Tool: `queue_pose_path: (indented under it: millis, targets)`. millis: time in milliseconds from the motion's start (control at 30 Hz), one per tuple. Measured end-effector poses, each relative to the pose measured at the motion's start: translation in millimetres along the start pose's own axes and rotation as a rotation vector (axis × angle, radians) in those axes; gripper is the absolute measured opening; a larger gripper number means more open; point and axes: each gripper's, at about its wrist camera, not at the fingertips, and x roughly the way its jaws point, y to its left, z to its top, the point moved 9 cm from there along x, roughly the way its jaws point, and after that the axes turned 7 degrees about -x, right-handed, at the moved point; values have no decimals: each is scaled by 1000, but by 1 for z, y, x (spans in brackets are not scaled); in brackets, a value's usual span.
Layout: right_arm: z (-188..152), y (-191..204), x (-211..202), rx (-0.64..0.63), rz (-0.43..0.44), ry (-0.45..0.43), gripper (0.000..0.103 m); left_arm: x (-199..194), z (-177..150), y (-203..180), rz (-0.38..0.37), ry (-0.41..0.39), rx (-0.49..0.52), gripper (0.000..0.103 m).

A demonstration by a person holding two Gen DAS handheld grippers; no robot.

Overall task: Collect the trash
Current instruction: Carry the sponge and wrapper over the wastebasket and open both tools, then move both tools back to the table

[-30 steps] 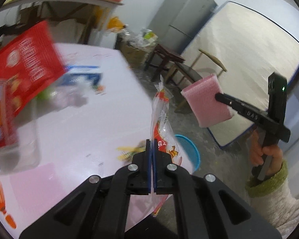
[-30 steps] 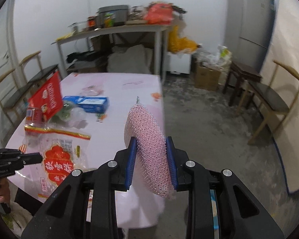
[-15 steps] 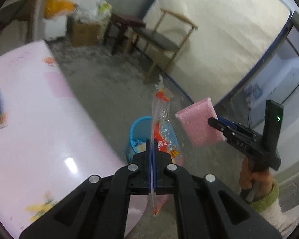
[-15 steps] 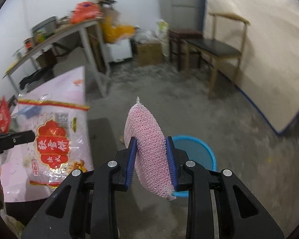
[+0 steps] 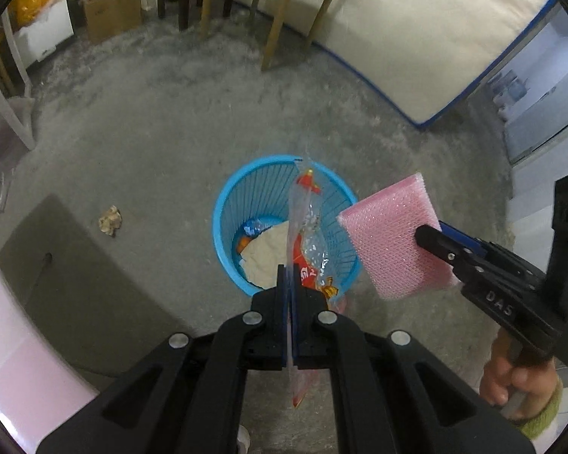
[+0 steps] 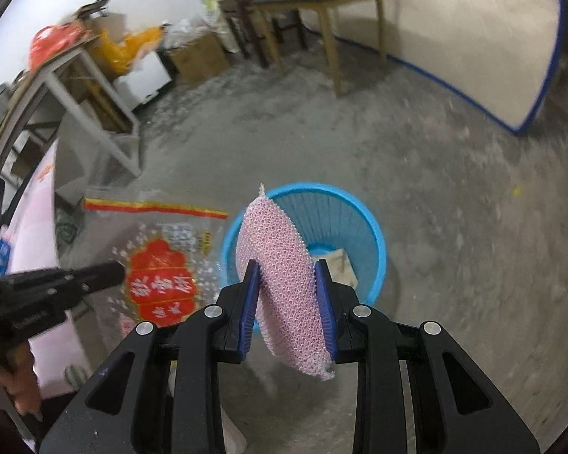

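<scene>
Both pieces of trash are carried and poised over the bin, so the collecting is well along but the drop itself is not yet made. The left gripper (image 5: pixel 291 287) has its jaws clenched flat on a clear snack bag (image 5: pixel 307 234) with red print, which stands edge-on in the left wrist view, right over the open mouth of the blue basket (image 5: pixel 227 204) on the floor. The right gripper (image 6: pixel 287 302) has its jaws grasping a pink mesh sponge (image 6: pixel 276 265) across its thickness, the blue pads pressing both faces; in the left wrist view the sponge hangs at the right rim of the basket, partly outside it. Seen from the right wrist, the sponge covers the near left of the basket and the bag hangs to its left. The basket already holds some waste: a pale crumpled paper (image 5: pixel 265 257) and a bit of blue and orange wrapper at the bottom. A small crumpled scrap (image 5: pixel 110 220) lies on the concrete floor well to the left of the basket, and the pink counter (image 5: pixel 7 344) edge shows at the near left. What is left, as I judge it, is to release both items into the basket, the sponge needing a little shift inward first, then the floor scrap.
</scene>
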Motion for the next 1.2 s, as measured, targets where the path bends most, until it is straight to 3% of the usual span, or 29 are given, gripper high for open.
queue_pose_path:
  millis: [167,233,267,300,400,600,867,1200]
  targets:
    - [11,-19,25,66,-31,5,30,35,16,-6,21,22,-12,4]
    - [14,-24,35,93,-42,7,35,43,18,-6,18,31,-39,21]
    - [14,-26,44,105,-31,16,38,42,17,-6,22,28,-50,36]
    - [13,-27,49,109,-23,24,44,43,19,-6,28,16,-58,41]
    - [8,-32,63,111,-30,44,46,35,20,-6,24,-14,-40,49]
    - [-8,-36,61,130,-29,58,47,8,21,0,24,-60,-24,55]
    - [-24,-37,31,116,-11,36,47,-56,15,10,-1,-143,-21,61]
    - [-48,23,-32,35,127,-23,68,-166,-37,32,-18,-311,-1,69]
